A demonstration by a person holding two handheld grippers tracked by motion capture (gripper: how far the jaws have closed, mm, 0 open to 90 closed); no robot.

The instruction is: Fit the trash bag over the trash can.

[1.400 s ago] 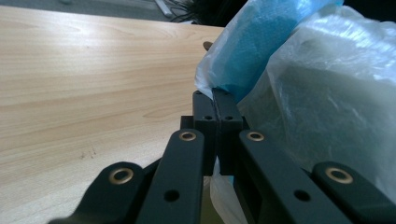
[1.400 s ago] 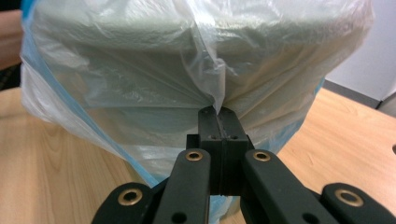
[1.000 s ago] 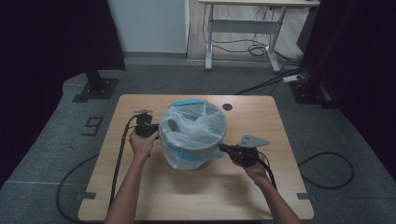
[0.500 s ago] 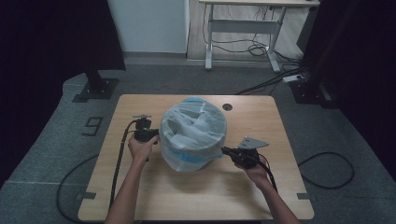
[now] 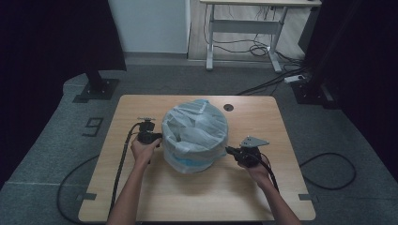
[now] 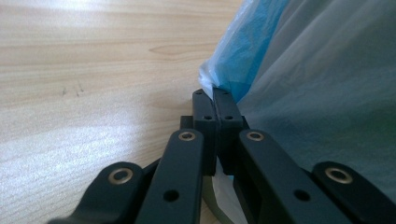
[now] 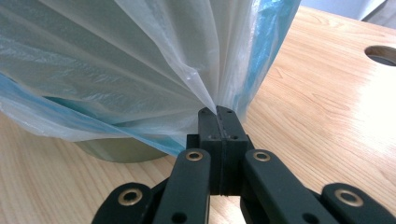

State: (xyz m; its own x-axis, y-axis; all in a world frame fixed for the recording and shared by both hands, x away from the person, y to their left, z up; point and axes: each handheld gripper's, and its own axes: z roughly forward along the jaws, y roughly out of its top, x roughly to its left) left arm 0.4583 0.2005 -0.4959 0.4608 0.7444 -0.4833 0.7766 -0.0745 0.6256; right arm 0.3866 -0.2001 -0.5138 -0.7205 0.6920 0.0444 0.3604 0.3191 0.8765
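A translucent white-and-blue plastic bag (image 5: pixel 195 133) is draped over a round bin in the middle of the wooden table (image 5: pixel 197 197). My left gripper (image 5: pixel 158 137) sits at the bag's left side, shut on a fold of the film (image 6: pixel 214 93). At the bag's right side my right gripper (image 5: pixel 228 150) is shut on a gathered pleat of the bag (image 7: pixel 217 109), which fans out taut from the jaws. The bag (image 7: pixel 116 60) hangs low, and the bin's grey-green base (image 7: pixel 121 151) shows beneath its hem. In the left gripper view the bag (image 6: pixel 317 93) hangs close to the right of the jaws.
A round cable hole (image 5: pixel 228 107) lies in the table behind the bag, also seen as the hole (image 7: pixel 383 53) at the right. Cables trail from both grippers off the table's near edge. A white desk (image 5: pixel 253 28) and black stands are on the floor beyond.
The right gripper has moved a little down and toward the near edge with the bag's hem in it. The bag now sits lower and wider over the bin. The left hand has hardly moved.
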